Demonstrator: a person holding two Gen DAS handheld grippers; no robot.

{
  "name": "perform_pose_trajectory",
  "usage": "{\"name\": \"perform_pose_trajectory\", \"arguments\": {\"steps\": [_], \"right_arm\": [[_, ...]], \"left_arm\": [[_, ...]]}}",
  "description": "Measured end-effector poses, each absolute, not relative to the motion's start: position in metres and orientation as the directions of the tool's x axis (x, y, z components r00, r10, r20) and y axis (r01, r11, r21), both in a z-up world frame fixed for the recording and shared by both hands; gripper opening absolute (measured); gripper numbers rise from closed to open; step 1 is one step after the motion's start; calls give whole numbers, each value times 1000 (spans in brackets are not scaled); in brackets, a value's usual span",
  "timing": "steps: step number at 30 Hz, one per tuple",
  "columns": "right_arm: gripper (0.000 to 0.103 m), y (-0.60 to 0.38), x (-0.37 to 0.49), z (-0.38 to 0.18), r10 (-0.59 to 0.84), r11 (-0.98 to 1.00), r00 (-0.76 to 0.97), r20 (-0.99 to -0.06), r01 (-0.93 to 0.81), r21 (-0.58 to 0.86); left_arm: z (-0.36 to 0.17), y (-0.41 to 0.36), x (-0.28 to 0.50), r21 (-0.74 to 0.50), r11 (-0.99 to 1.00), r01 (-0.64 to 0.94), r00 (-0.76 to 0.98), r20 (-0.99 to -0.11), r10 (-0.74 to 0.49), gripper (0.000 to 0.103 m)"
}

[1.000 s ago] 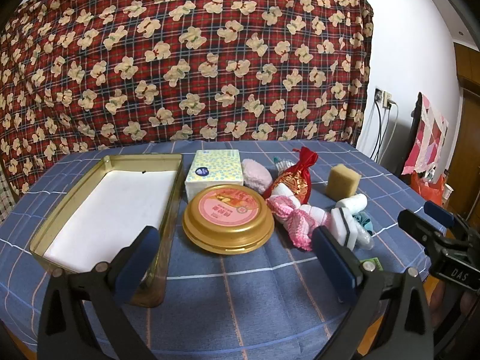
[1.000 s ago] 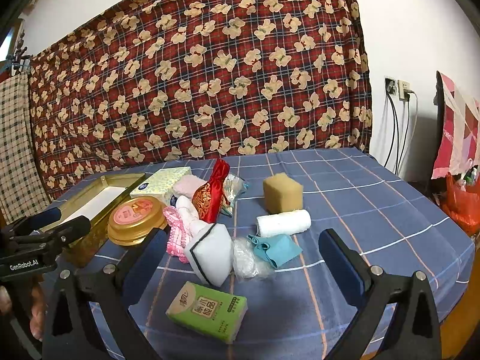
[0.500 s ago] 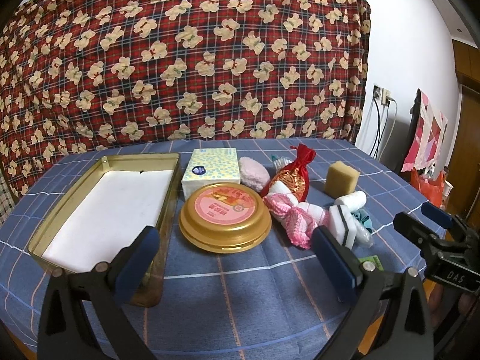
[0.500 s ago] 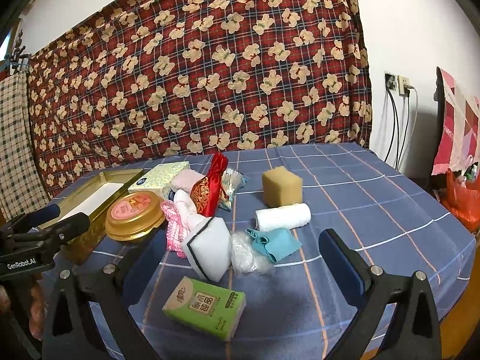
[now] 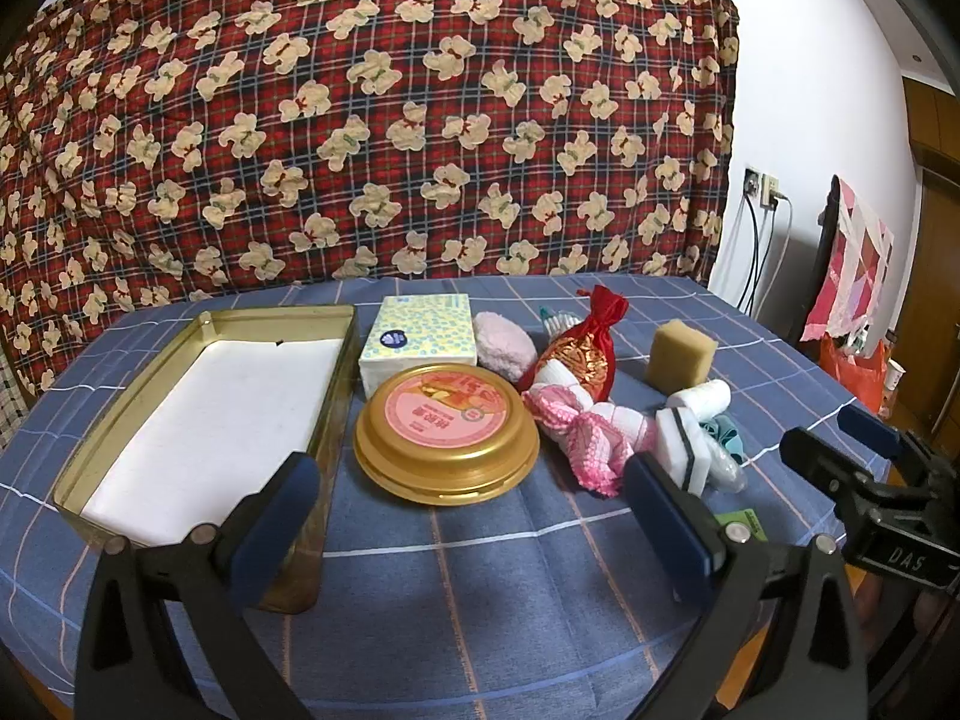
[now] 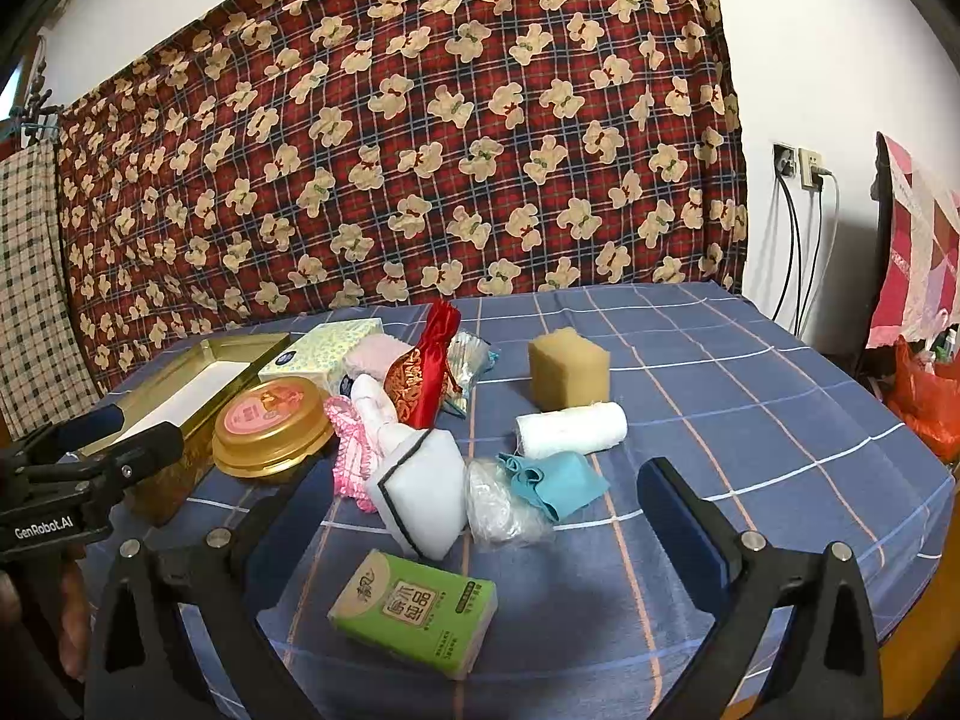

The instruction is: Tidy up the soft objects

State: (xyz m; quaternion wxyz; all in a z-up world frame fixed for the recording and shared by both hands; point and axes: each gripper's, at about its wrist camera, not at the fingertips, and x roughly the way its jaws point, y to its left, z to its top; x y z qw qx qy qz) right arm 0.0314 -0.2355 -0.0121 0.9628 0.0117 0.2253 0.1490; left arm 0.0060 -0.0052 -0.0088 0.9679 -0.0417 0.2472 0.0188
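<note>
Soft items lie in a cluster on the blue checked tablecloth: a red pouch [image 5: 585, 354], a pink fluffy cloth [image 5: 507, 345], a pink-and-white knit piece [image 5: 591, 438], a white sponge with a black stripe [image 6: 423, 492], a yellow sponge [image 6: 567, 375], a white roll [image 6: 570, 429], a teal cloth [image 6: 558, 483] and a green tissue packet [image 6: 414, 612]. My left gripper [image 5: 468, 480] hangs open before the round gold tin [image 5: 447, 432]. My right gripper [image 6: 486, 480] is open above the green packet and holds nothing.
A gold rectangular tray [image 5: 336, 396] with a white liner sits at the left, with a dotted tissue pack [image 5: 420, 339] beside it. A crumpled clear plastic bag [image 6: 498, 501] lies by the teal cloth. A bear-patterned blanket hangs behind. The table edge drops off at the right.
Both views drift only slightly. Nothing on the table has moved, and both grippers stay open.
</note>
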Motion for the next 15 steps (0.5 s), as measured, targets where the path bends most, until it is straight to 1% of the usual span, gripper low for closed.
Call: {"name": "perform_pose_trajectory", "arguments": {"steps": [15], "right_arm": [[102, -235, 33, -13, 290, 956, 852, -437, -280, 89]], "left_arm": [[-9, -6, 7, -68, 996, -58, 875, -483, 18, 103]]}}
